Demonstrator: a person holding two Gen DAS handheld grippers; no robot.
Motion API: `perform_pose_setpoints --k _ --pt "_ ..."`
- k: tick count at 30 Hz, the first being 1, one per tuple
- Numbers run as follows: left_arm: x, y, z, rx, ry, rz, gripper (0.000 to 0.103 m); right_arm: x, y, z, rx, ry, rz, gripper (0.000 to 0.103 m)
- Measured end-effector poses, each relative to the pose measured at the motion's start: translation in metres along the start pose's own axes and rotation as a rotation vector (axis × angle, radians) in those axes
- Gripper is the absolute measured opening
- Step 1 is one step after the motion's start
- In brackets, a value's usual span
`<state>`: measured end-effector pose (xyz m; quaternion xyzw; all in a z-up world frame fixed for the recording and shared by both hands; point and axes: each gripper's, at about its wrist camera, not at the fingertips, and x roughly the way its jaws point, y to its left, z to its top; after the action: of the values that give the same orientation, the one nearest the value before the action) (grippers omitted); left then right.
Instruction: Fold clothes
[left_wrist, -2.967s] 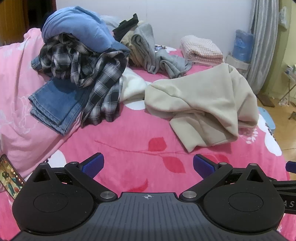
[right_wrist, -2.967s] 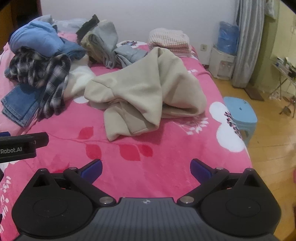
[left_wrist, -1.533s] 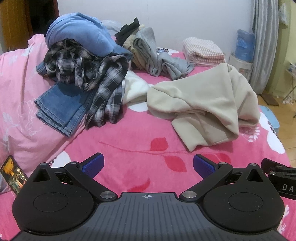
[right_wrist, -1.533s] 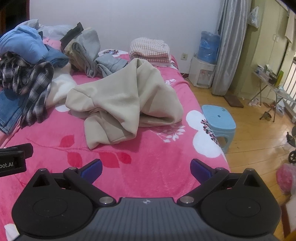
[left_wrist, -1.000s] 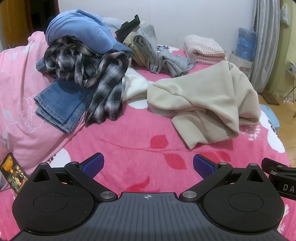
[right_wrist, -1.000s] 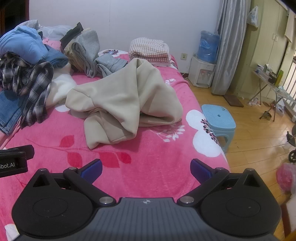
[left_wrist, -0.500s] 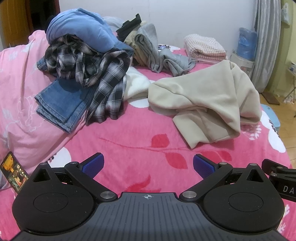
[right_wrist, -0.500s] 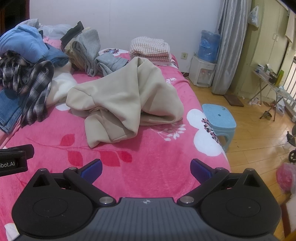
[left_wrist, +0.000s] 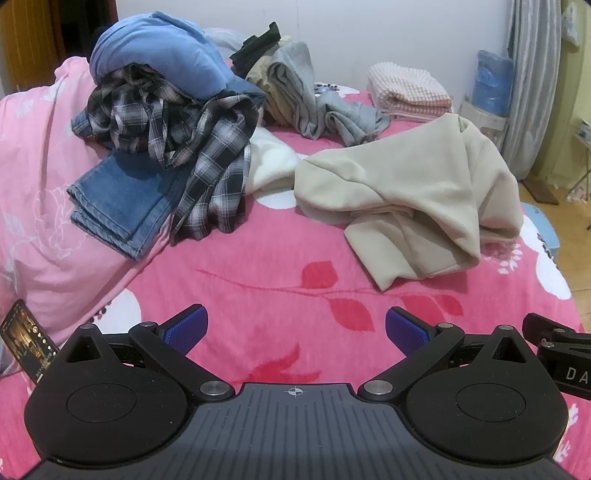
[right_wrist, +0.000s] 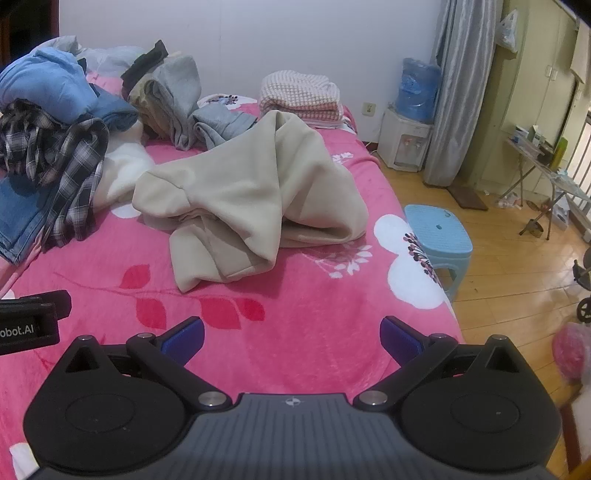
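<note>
Both jaws gape wide and empty: left gripper (left_wrist: 294, 326) and right gripper (right_wrist: 291, 339) hover over the bed's (right_wrist: 314, 314) near edge, short of the crumpled beige garment (right_wrist: 255, 199).

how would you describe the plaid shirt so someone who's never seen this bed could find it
Start at the pink floral blanket covering the bed and look to its far left, where clothes are heaped. The plaid shirt sits crumpled between a blue sweatshirt on top and folded jeans underneath. It alone has a dark check pattern; everything around it is plain.
</note>
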<state>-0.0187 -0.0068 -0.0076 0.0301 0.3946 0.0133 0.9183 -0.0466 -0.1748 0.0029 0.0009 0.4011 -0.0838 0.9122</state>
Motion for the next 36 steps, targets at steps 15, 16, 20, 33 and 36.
perform_pose_setpoints --k 15,16,20,33,36 --pt "-0.001 -0.001 -0.002 0.027 -0.014 -0.040 0.103 0.000 -0.002 -0.001 -0.002 -0.007 0.001 0.103" --pt "-0.002 -0.001 -0.002 0.029 -0.023 -0.055 0.103 -0.001 -0.002 -0.001 -0.003 -0.011 0.003 0.103" --pt "-0.002 -0.001 -0.003 0.030 -0.065 -0.133 0.103 -0.001 -0.002 -0.004 -0.033 -0.040 0.011 0.103" --pt "0.040 -0.002 0.001 0.033 -0.138 -0.240 0.103 0.023 -0.006 0.013 -0.223 -0.319 0.101 0.103" --pt "0.054 -0.008 0.006 0.081 -0.177 -0.228 0.103 0.038 -0.008 0.037 -0.268 -0.423 0.169 0.103"
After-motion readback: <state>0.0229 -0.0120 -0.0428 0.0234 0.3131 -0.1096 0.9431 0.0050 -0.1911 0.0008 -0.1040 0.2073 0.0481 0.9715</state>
